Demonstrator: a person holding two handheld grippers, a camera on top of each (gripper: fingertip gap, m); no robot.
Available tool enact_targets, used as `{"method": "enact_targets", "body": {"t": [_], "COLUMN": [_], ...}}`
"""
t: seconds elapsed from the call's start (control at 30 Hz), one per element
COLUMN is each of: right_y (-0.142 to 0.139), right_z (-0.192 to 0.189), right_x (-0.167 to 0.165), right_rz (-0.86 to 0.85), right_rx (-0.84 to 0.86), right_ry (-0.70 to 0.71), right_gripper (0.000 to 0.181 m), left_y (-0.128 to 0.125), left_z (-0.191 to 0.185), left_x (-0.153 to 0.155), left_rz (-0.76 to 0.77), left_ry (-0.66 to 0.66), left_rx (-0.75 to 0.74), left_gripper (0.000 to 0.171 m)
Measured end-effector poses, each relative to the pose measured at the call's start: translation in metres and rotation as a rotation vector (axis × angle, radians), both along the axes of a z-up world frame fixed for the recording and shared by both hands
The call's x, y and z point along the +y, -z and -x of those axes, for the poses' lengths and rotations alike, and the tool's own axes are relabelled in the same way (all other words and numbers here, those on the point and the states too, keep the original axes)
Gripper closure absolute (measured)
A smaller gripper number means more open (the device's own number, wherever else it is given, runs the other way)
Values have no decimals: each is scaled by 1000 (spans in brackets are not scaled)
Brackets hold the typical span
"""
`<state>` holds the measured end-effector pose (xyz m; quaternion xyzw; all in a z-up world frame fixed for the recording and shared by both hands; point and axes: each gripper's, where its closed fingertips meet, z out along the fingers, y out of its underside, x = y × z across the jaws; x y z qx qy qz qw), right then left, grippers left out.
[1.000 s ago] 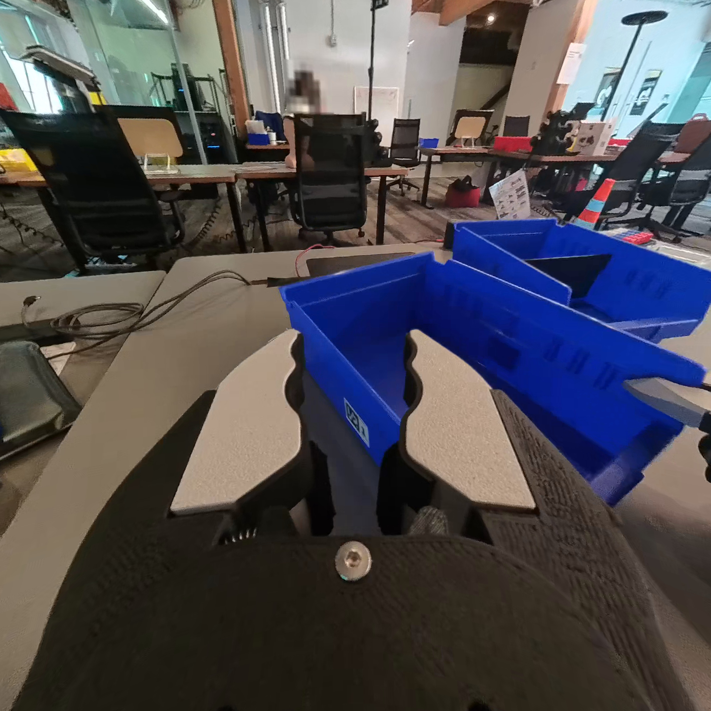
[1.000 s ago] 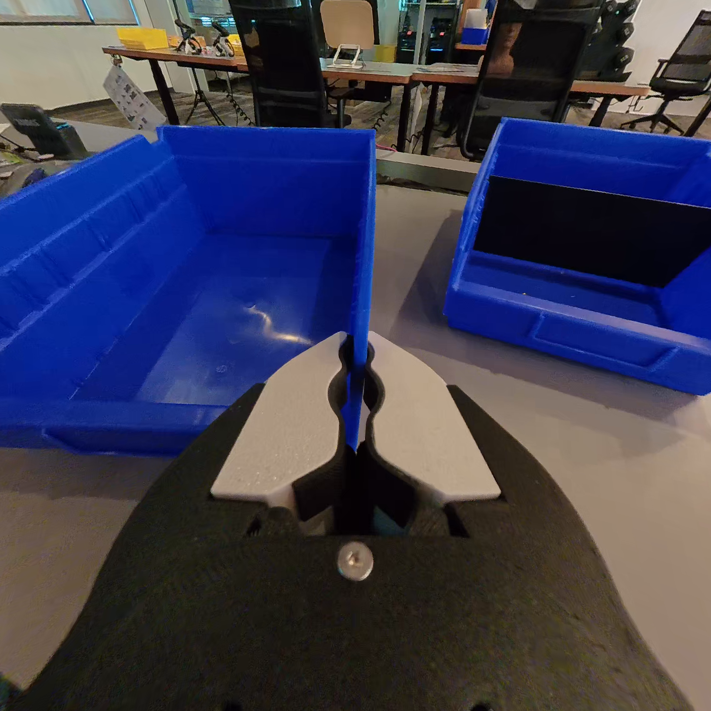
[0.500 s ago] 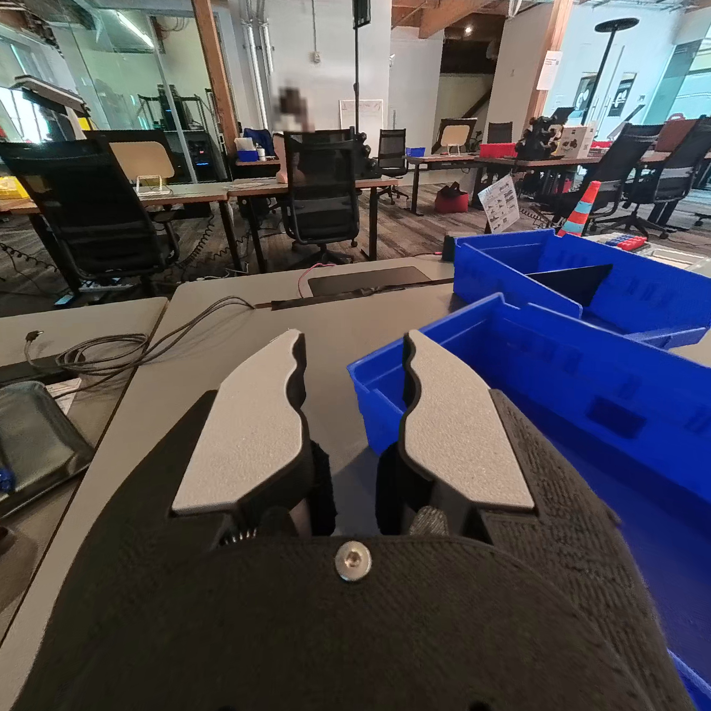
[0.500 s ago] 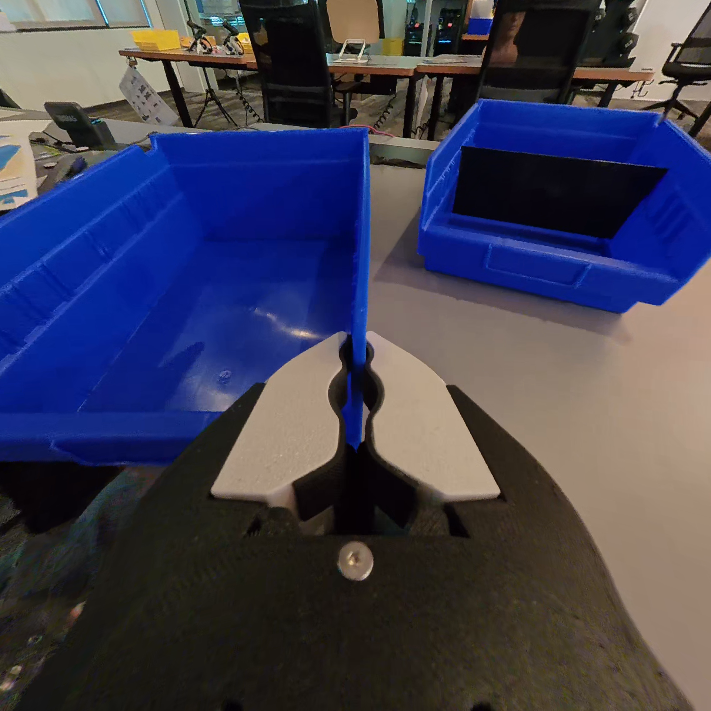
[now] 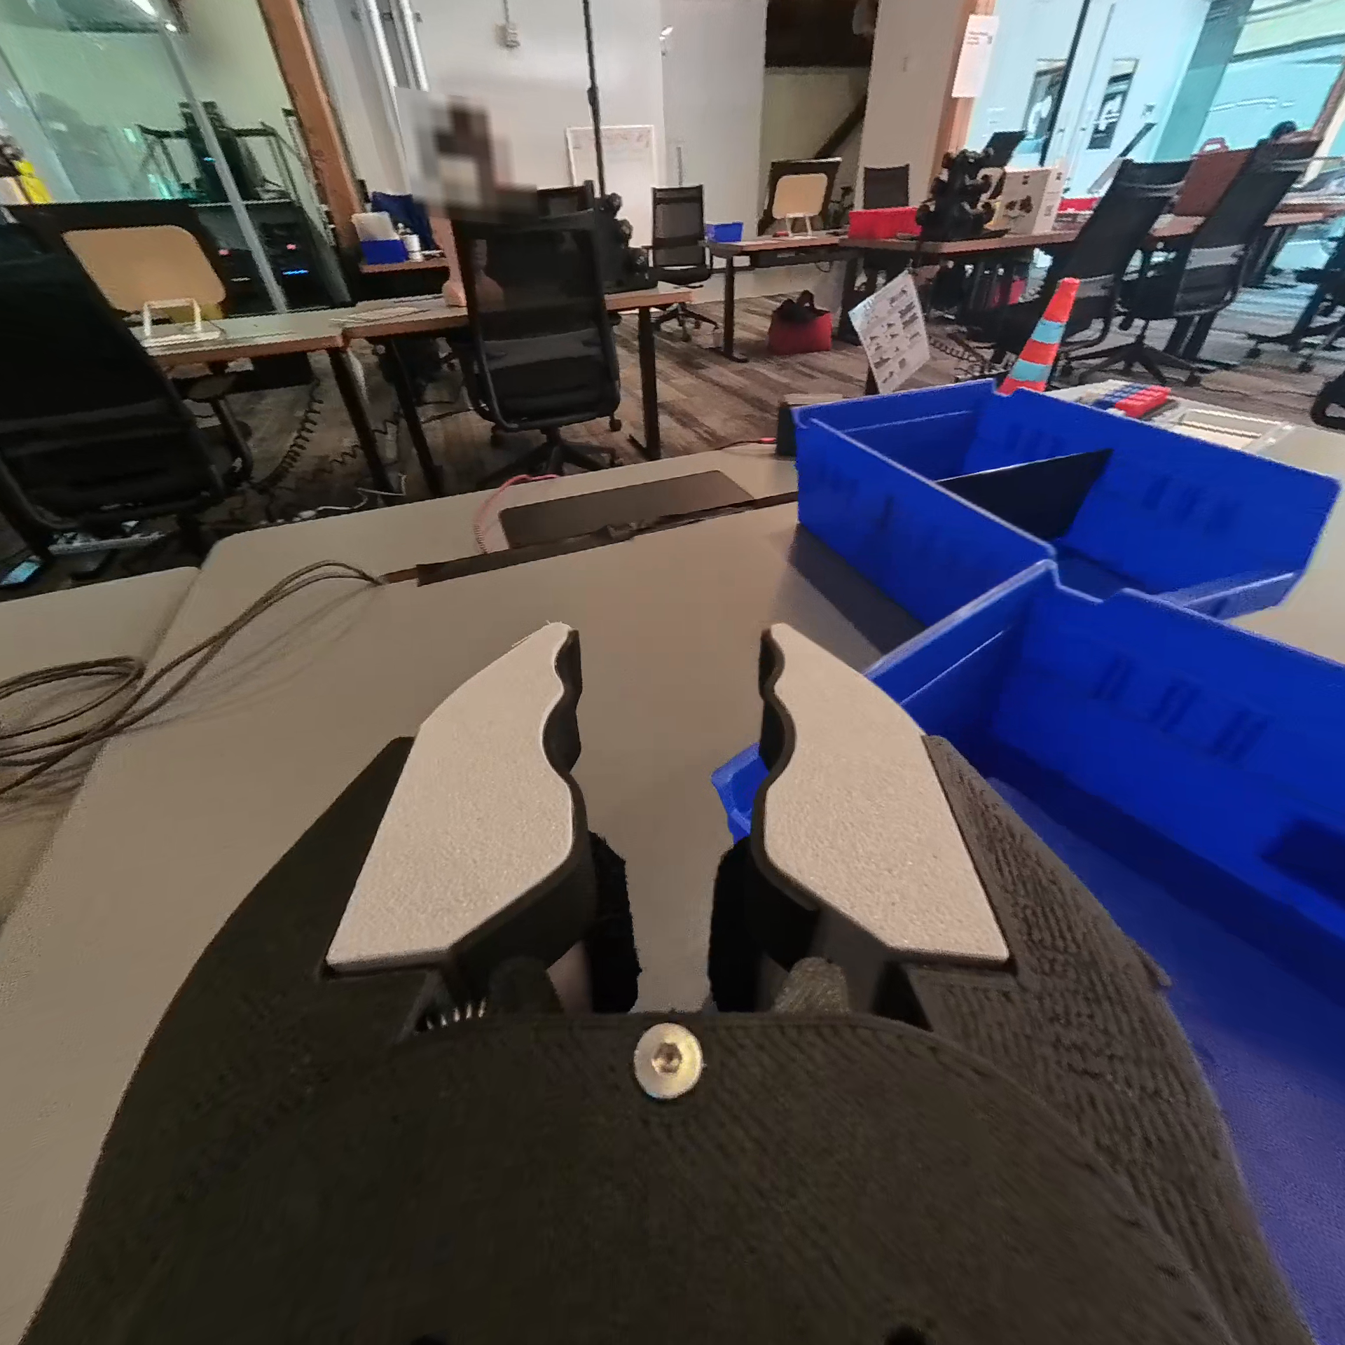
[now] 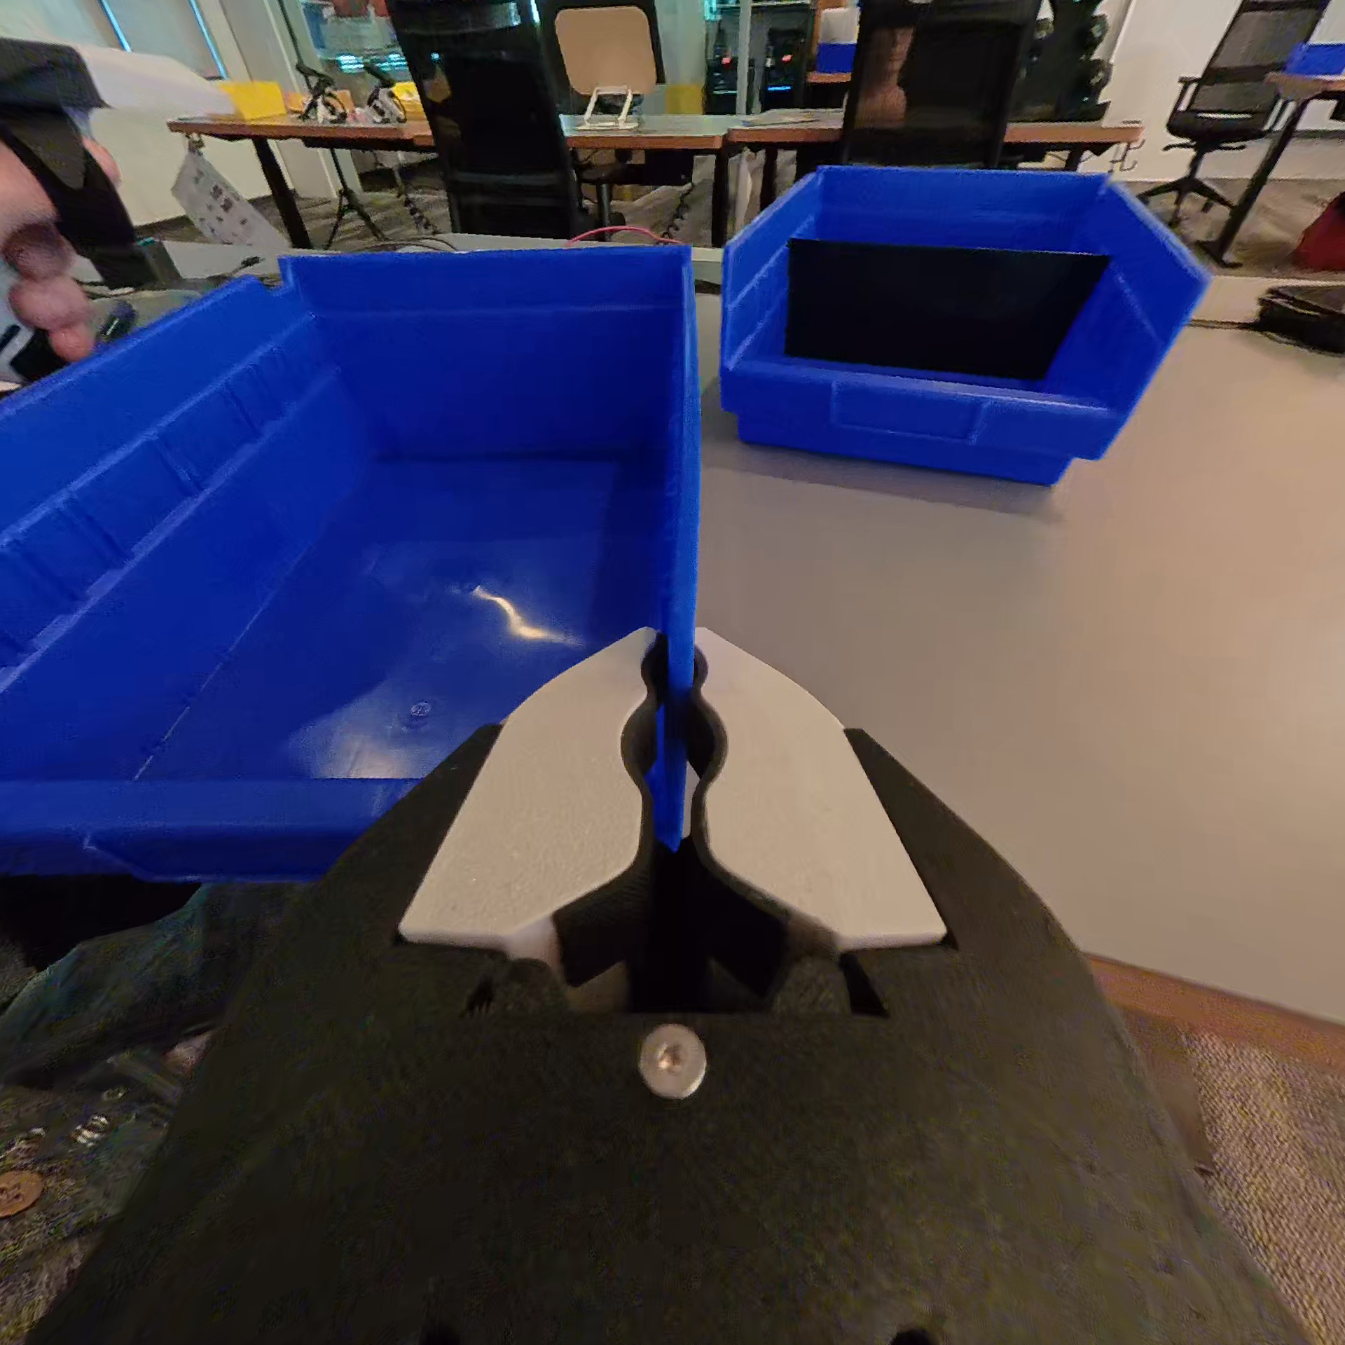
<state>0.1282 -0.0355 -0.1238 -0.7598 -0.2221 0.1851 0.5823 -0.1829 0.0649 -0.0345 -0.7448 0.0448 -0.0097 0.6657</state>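
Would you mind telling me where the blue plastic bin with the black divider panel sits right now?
In the right wrist view, the blue plastic bin with the black divider panel sits on the grey table, upper right, beyond the empty blue bin gripped by the right tongs.

empty blue bin — side wall pinched, overhanging table edge.

We see a coil of grey cables on a grey table, with a black office chair and an orange cone beyond.
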Motion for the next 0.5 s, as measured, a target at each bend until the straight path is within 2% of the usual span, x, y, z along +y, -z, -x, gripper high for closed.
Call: {"method": "enact_targets", "body": {"t": [0.3, 0.5], "right_y": [-2, -4], "right_z": [-59, -105], "right_x": [-33, -38], "right_rz": [-12, -31], "right_rx": [9, 26], "right_ry": [114, 222], "right_gripper": [178, 179], "left_y": [12, 33], "left_z": [-69, -105], "left_x": [30, 70], "left_rz": [38, 109], "left_ry": [116, 153], "left_rx": [-5, -3], "left_gripper": [118, 118]}}
